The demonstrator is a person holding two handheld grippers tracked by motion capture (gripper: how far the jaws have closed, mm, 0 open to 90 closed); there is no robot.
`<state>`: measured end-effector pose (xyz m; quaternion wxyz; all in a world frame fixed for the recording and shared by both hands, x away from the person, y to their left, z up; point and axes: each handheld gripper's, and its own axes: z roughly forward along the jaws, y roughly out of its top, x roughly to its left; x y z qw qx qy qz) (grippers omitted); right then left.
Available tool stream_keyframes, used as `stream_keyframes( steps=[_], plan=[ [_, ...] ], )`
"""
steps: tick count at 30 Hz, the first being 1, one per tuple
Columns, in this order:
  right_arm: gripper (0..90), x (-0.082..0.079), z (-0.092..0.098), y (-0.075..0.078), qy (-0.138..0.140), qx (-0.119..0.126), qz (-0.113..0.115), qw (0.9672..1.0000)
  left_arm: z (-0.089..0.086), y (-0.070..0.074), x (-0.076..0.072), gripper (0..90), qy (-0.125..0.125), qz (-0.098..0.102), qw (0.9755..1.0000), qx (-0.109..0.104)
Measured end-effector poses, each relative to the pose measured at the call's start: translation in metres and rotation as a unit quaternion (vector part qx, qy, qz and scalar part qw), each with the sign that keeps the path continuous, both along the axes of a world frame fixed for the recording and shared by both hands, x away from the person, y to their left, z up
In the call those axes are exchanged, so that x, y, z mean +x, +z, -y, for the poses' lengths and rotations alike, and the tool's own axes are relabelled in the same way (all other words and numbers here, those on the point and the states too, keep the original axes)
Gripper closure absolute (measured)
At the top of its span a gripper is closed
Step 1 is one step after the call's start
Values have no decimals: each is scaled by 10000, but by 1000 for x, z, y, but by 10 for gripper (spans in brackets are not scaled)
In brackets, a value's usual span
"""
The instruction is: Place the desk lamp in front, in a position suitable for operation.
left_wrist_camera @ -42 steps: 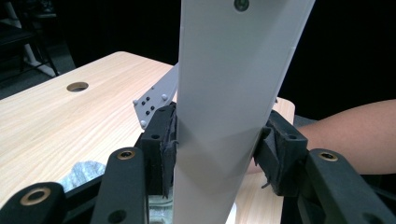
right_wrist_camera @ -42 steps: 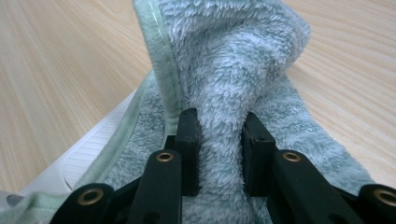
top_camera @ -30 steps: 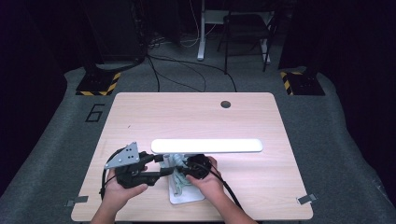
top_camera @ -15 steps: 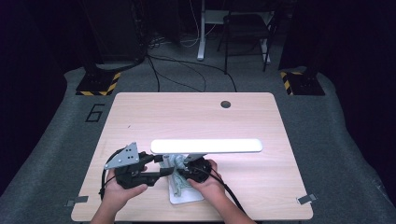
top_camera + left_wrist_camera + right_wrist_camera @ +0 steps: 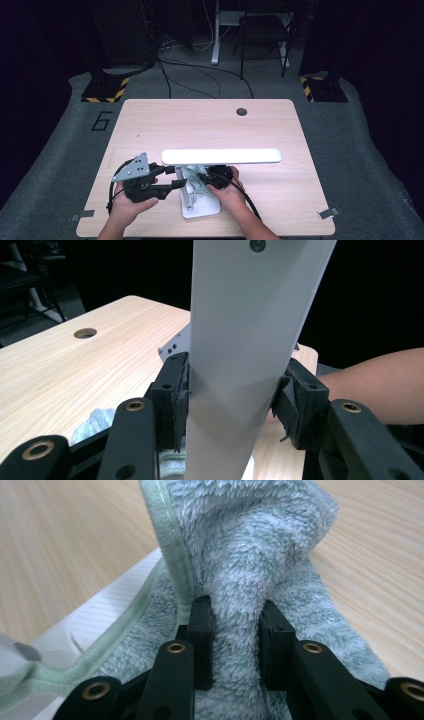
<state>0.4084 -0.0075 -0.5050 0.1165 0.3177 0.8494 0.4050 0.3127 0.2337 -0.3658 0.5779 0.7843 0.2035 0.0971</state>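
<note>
A white desk lamp stands near the table's front edge, its long bar head (image 5: 220,156) lying level above its flat base (image 5: 200,211). My left gripper (image 5: 181,183) is shut on the lamp's white upright post (image 5: 245,340), its pads (image 5: 181,395) pressing on both sides. My right gripper (image 5: 204,180) is shut on a fluffy pale green cloth (image 5: 250,540), a fold of it pinched between the jaws. The cloth (image 5: 192,179) lies bunched on the lamp base (image 5: 95,615) beside the post.
The light wooden table (image 5: 150,130) has a round cable hole (image 5: 242,111) at the back. The person's right forearm (image 5: 380,385) reaches in behind the post. Beyond the table the floor is dark carpet, with cables, a chair (image 5: 262,35) and striped stand feet (image 5: 105,92).
My right gripper has shifted slightly across the lamp base, still holding the cloth. The left gripper and the lamp have stayed in place.
</note>
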Motion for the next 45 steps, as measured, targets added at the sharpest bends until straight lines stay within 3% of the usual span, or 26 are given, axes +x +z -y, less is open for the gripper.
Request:
stream_keyframes(
  steps=[6,13,17,21,26,27,29,36,41,45],
  plan=[
    [720,7,9,-1,-223,169,-109,9995,1,0,0,520,7,6,10000,0],
    [721,14,23,-3,-592,118,-64,9982,0,0,0,519,-6,0,10000,-2],
    [720,19,36,-5,-764,220,-209,9966,0,0,1,519,7,2,10000,-14],
    [720,22,46,-8,-971,51,-191,9951,1,-1,1,519,15,4,10000,-35],
    [713,19,53,-9,-1106,85,-189,9936,1,-1,1,518,15,20,10000,-37],
    [711,19,55,-8,-1012,7,-176,9947,1,-1,1,518,16,21,10000,-35],
    [708,17,55,-8,-1105,54,-198,9937,1,-1,1,518,10,2,10000,-42],
    [708,2,58,4,-948,101,-165,9953,1,-1,1,518,17,-4,10000,-72],
    [708,-20,56,14,-517,389,32,9979,2,-1,1,517,29,-7,10000,-75],
    [708,-44,50,17,-189,403,184,9988,2,-1,1,517,32,-13,10000,-82]
  ],
)
